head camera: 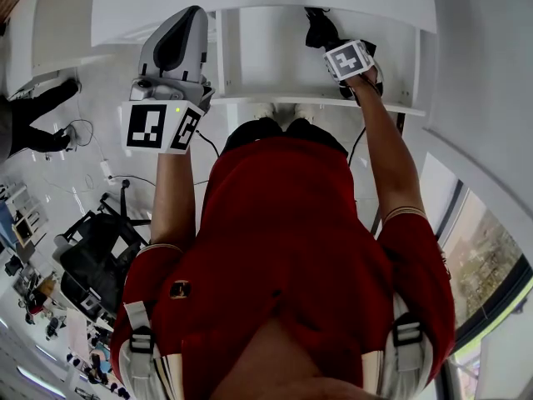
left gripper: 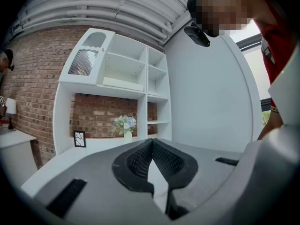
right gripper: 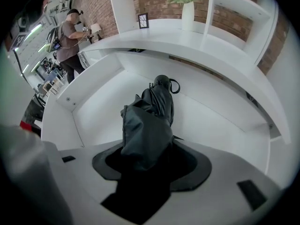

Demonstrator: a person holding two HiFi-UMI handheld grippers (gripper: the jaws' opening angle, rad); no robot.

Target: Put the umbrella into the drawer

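A black folded umbrella (right gripper: 149,121) hangs over the inside of the open white drawer (right gripper: 206,121), handle end and strap farthest from me. My right gripper (right gripper: 147,161) is shut on its near end and points steeply down into the drawer. In the head view the umbrella (head camera: 319,30) shows as a dark bundle just beyond the right gripper (head camera: 335,47), above the drawer (head camera: 275,57). My left gripper (head camera: 190,17) is held up to the left of the drawer, pointing roughly level. Its jaws meet at the tips with nothing between them (left gripper: 151,146).
A white counter (right gripper: 201,46) runs above the drawer, carrying a vase of flowers (right gripper: 187,3) and a small picture frame (right gripper: 143,20). White shelves (left gripper: 124,74) stand against a brick wall. Another person (right gripper: 70,36) stands at the far left. An office chair (head camera: 92,257) is on the floor behind me.
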